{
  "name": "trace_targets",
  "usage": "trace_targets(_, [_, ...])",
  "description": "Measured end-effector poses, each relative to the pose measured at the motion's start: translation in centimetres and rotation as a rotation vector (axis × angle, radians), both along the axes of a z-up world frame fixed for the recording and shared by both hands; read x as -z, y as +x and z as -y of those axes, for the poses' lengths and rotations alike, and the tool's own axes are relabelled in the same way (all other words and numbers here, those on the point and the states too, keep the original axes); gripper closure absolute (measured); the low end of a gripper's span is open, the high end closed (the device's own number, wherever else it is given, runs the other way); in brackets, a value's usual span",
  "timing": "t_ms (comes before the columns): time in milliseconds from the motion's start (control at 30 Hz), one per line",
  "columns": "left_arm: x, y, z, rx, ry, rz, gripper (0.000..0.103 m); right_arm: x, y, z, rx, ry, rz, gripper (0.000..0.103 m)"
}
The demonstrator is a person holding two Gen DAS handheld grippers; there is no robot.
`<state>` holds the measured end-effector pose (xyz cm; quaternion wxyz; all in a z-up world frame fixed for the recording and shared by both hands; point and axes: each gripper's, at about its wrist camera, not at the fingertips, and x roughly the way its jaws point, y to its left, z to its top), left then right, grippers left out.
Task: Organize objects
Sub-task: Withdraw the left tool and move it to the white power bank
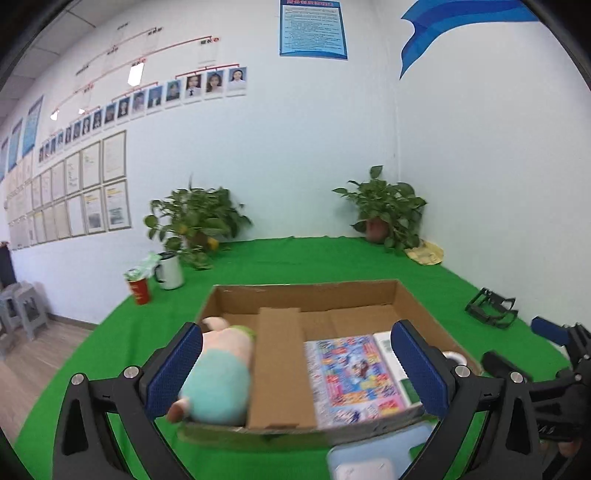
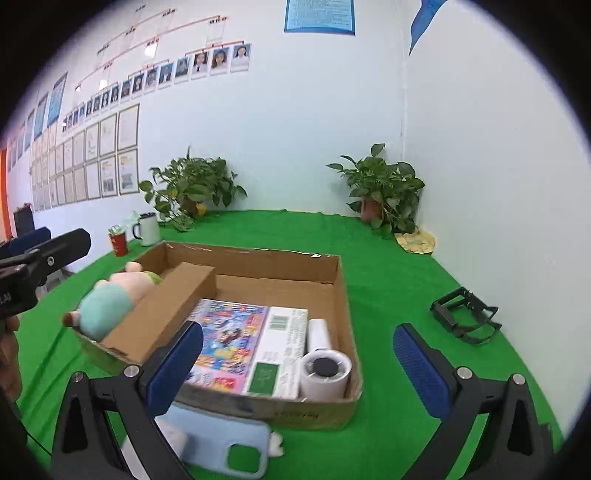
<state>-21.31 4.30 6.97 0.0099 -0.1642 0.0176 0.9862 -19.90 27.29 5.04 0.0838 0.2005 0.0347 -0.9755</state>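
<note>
Over the green mat, both grippers stood wide open, holding nothing.

Left gripper (image 1: 295, 373) framed the cardboard box (image 1: 317, 291), its blue pads (image 1: 173, 369) spread to either side and touching nothing; the right gripper (image 2: 297, 369) gaped the same way, with a pale blue phone case (image 2: 225, 446) lying on the mat (image 2: 388, 251) below it at 7 o'clock. Inside the box lay a plush toy (image 2: 107, 302) left of a cardboard divider (image 2: 162, 310), then a colourful booklet (image 2: 229, 339), a white carton (image 2: 280, 350) with a barcode and a white roll (image 2: 325, 365). White walls met at a corner at 1 o'clock, flanked by two potted plants (image 1: 384, 206); portrait photos and framed certificates hung at 10 o'clock. Writing on the blue poster (image 1: 313, 27) was unreadable.
</note>
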Motion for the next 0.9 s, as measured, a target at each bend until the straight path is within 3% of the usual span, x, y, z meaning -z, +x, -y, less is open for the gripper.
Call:
trace_targets(233, [-1.6,7.1,5.0,-0.101,-0.119,0.067,0.000,0.1,5.1,2.1,-0.006,-0.036,0.013,0.001])
trace_targets(300, [-0.9,9.0,5.5,-0.100,-0.123,0.068,0.000,0.6,6.1,3.3,-0.016,-0.024,0.011,0.001])
trace_targets(400, [1.3,11.4,5.8,-0.101,-0.066,0.107,0.000,1.4,7.3,4.8,-0.036,-0.035,0.042,0.001])
trace_targets(600, [5.9,11.4,2.8,-0.086,-0.028,0.164,0.001,3.1,8.9,6.3,-0.060,-0.012,0.087,0.001])
trace_targets(767, [6.6,10.2,2.3,-0.082,0.027,0.164,0.001,3.5,9.1,6.0,-0.053,-0.011,0.097,0.001])
trace_targets(900, [6.9,9.0,2.1,-0.069,0.003,0.167,0.000,4.2,9.1,5.7,-0.073,-0.023,0.120,0.001])
